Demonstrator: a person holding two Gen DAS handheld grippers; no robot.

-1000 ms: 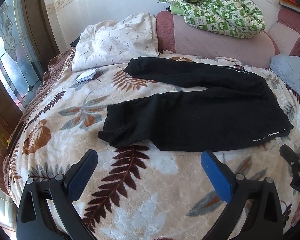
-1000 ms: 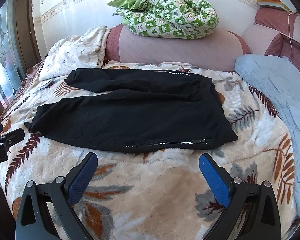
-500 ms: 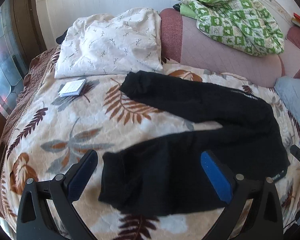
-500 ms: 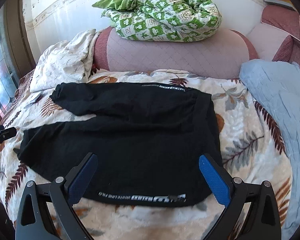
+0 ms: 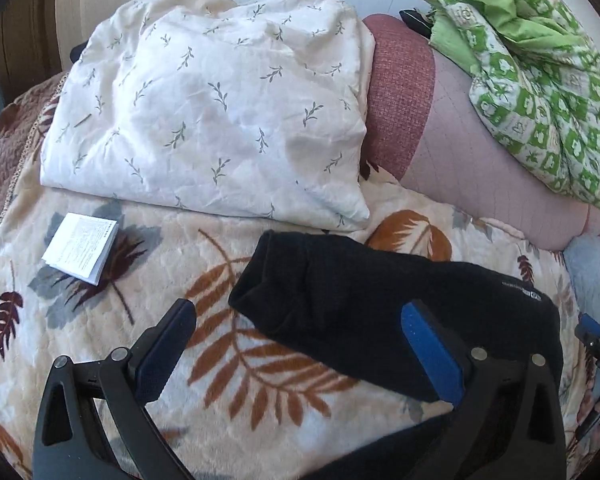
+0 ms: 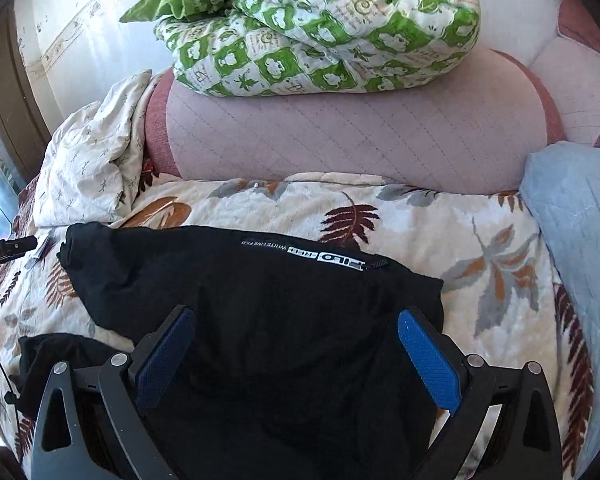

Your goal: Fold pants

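Both the left gripper (image 5: 298,334) and the right gripper (image 6: 296,338) hang spread wide and empty over the black pants (image 6: 260,320), which lie flat on the leaf-patterned blanket (image 5: 220,360), with a white pillow (image 5: 204,112) and pink headboard (image 6: 360,136) beyond the pants.

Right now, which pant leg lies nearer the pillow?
The far leg; its cuff ends just below the white pillow. The other leg lies nearer the jaws.

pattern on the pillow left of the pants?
White pillow with small grey-green leaf sprigs; clearest in the left wrist view.
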